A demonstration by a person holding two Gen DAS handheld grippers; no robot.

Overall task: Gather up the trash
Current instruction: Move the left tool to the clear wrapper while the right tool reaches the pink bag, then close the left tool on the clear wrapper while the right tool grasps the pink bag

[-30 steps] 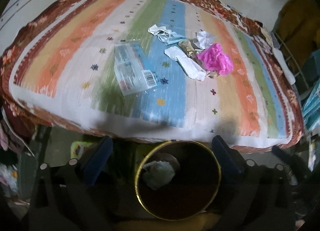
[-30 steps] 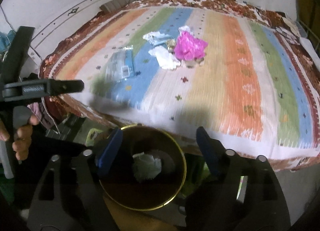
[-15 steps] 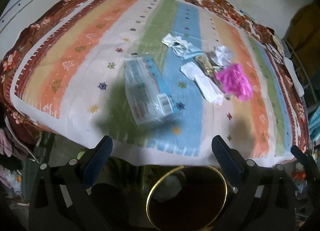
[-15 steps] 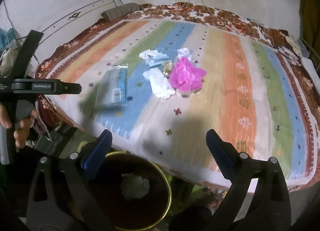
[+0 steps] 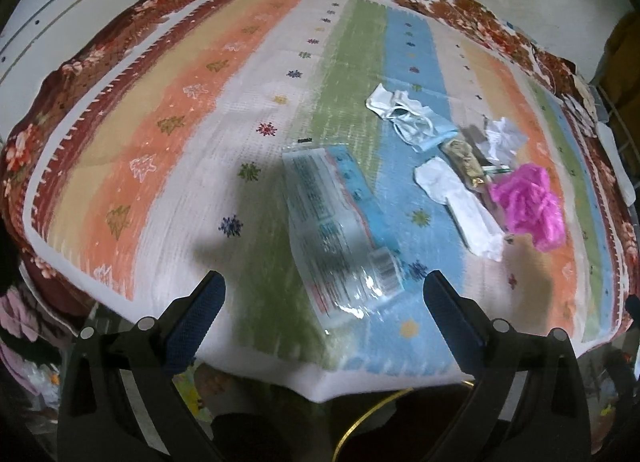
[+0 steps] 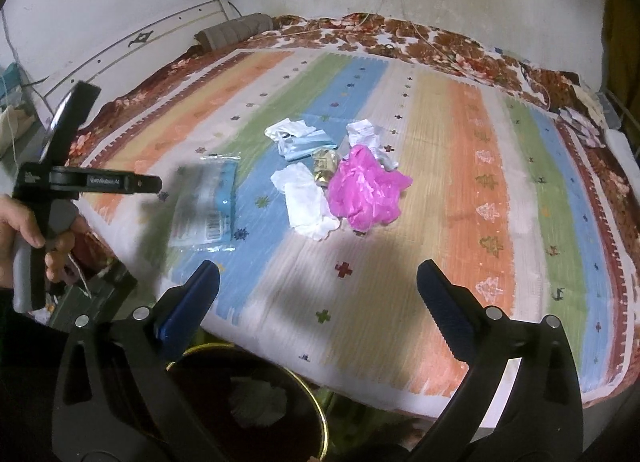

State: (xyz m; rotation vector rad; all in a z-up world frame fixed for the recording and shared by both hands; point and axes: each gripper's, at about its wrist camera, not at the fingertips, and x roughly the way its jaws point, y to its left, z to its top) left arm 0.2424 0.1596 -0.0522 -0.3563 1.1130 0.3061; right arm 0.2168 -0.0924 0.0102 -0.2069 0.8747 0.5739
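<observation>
Trash lies in a cluster on the striped bedspread point(image 6: 480, 222): a clear printed plastic packet point(image 5: 340, 238) point(image 6: 208, 202), a pink plastic bag point(image 5: 528, 206) point(image 6: 366, 190), a white tissue point(image 5: 460, 202) point(image 6: 308, 198), a blue-white wrapper point(image 5: 412, 122), a gold wrapper point(image 5: 464, 158) and crumpled paper point(image 5: 504, 138). My left gripper point(image 5: 323, 282) is open just above the packet's near end, not touching it. My right gripper point(image 6: 318, 269) hovers over the bed's near edge, jaws opening, nothing between them. Below sits a dark gold-rimmed bin point(image 6: 320, 418) with crumpled trash point(image 6: 260, 398) inside.
A rolled grey cloth point(image 6: 236, 32) lies at the bed's far end beside a white headboard point(image 6: 120, 46). A hand point(image 6: 16, 222) holds the left gripper's handle at the bed's left edge. Clutter and a wire rack point(image 5: 616, 130) crowd the right side.
Both grippers have moved from above the bin forward over the bed, so the bin has slid to the bottom of both views. The right jaws have spread wider. The trash lies unmoved.
</observation>
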